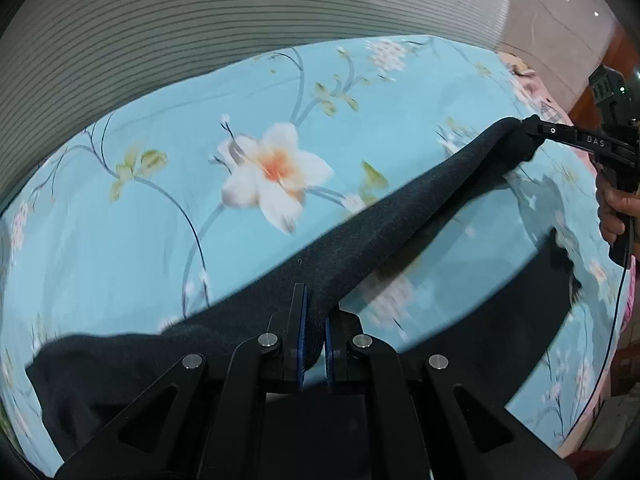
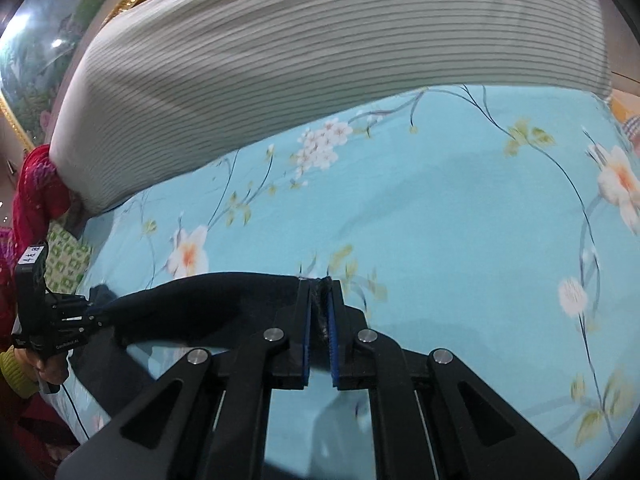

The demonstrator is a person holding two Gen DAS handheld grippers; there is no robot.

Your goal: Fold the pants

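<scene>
Both grippers clamp dark pants (image 1: 360,236) above a floral sheet (image 1: 140,208): left gripper (image 1: 314,334) at six o'clock, right gripper (image 1: 528,126) at two.

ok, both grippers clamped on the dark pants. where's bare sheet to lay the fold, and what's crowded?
Free: the floral sheet between the striped bedding and the stretched pants; in the right wrist view, also the sheet to the picture's right of the right gripper. Crowded: around the left gripper, where slack cloth lies, and the strip along the bedding's edge.
</scene>
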